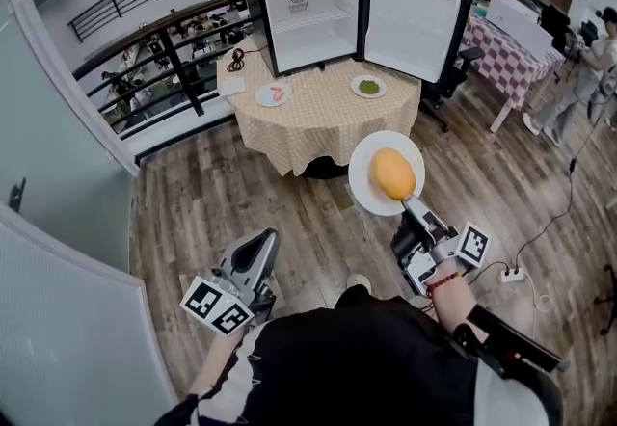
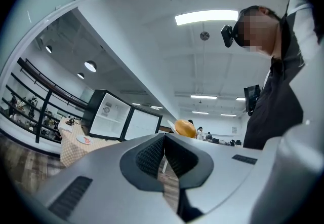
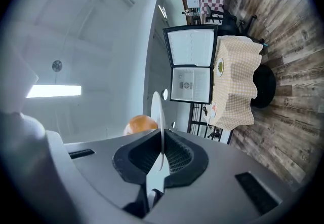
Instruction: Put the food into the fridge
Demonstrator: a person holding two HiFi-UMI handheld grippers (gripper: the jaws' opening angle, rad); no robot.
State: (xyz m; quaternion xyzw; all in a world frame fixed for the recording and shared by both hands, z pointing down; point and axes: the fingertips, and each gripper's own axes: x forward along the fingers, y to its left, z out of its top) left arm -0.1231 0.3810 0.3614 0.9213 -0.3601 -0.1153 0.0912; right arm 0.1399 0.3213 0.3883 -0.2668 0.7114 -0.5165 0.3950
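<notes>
Right claw [image 1: 410, 204] was clamped on the rim of a white plate [image 1: 364, 185], jaws nearly together with only the thin plate edge between the pads. The plate was held out level over the wood floor [image 1: 222, 202], between the person and the bench [image 1: 328, 125]. One rounded orange-yellow food [image 1: 393, 173] sat on it, around the middle.

Left claw [image 1: 262, 243] was low at the person's left, jaws closed tip to tip and holding nothing.

The fridge [image 1: 308, 14] stood on the far side of the bench, well apart from the held plate. Its door [image 1: 413, 24] was swung open to the right and the white inside looked bare. Two small plates lay on the bench in front of it, one with red food [image 1: 274, 94] and one with green food [image 1: 368, 86].
</notes>
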